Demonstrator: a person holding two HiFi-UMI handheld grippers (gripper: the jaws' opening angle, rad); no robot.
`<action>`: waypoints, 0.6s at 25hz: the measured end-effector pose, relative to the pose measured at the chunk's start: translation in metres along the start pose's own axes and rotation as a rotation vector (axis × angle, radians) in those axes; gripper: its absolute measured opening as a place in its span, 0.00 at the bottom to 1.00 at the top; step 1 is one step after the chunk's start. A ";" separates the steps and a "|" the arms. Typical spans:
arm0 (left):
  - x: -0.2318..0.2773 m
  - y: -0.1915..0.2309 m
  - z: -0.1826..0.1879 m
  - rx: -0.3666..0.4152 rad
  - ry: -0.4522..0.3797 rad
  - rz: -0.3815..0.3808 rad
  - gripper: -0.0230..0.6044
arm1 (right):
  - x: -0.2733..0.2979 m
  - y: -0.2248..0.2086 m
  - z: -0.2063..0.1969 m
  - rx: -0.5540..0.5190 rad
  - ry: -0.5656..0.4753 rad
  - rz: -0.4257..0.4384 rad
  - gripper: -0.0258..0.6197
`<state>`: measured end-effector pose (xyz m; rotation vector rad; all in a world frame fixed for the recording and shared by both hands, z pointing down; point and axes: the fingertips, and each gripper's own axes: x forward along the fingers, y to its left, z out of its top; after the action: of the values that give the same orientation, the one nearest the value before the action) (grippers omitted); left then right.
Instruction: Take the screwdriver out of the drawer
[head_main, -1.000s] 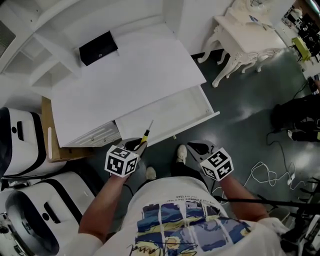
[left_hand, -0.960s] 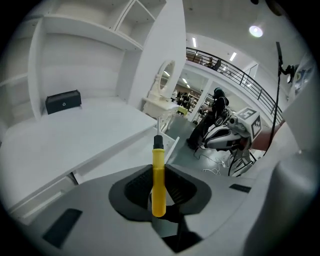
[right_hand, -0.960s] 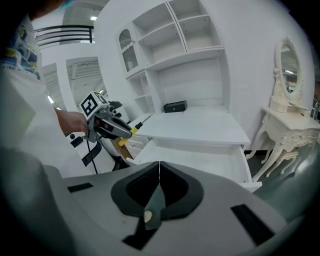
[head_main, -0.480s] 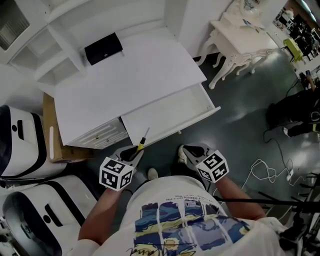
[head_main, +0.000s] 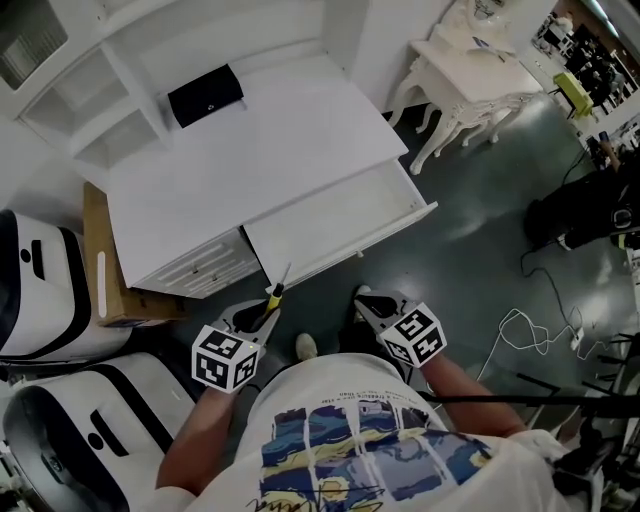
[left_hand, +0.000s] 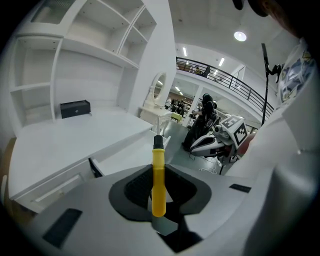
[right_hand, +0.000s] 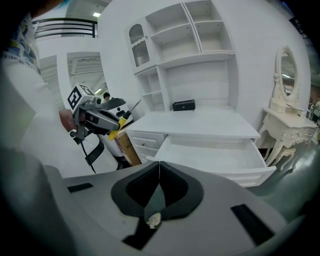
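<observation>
1. The left gripper (head_main: 262, 312) was clamped on the yellow handle of the screwdriver (left_hand: 158, 182), with the shaft pointing away towards the desk (head_main: 250, 170).
2. The screwdriver was out of the drawer (head_main: 335, 215), held over the dark floor (head_main: 470, 250) just near of the drawer's front.
3. The drawer stood pulled open under the desk's right part.
4. The right gripper (right_hand: 159, 167), right of the left one, had its jaws together with nothing between them.
5. A black box (head_main: 205, 95) sat at the desk's far edge.

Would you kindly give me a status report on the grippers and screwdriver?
Left gripper shut on screwdriver, held clear of open drawer. Right gripper shut, empty. Nothing in the way.
</observation>
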<state>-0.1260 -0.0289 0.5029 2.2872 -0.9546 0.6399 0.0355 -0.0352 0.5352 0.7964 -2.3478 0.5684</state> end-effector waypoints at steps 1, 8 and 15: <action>-0.003 0.000 -0.002 -0.002 -0.001 0.002 0.17 | 0.000 0.003 0.000 -0.002 0.000 0.001 0.08; -0.015 0.000 -0.011 -0.007 -0.011 0.008 0.17 | 0.005 0.016 0.003 -0.024 0.003 0.004 0.08; -0.016 -0.003 -0.011 0.000 -0.015 -0.001 0.17 | 0.004 0.020 0.004 -0.037 0.011 -0.003 0.08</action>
<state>-0.1359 -0.0123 0.4995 2.2951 -0.9609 0.6227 0.0186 -0.0246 0.5312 0.7778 -2.3403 0.5255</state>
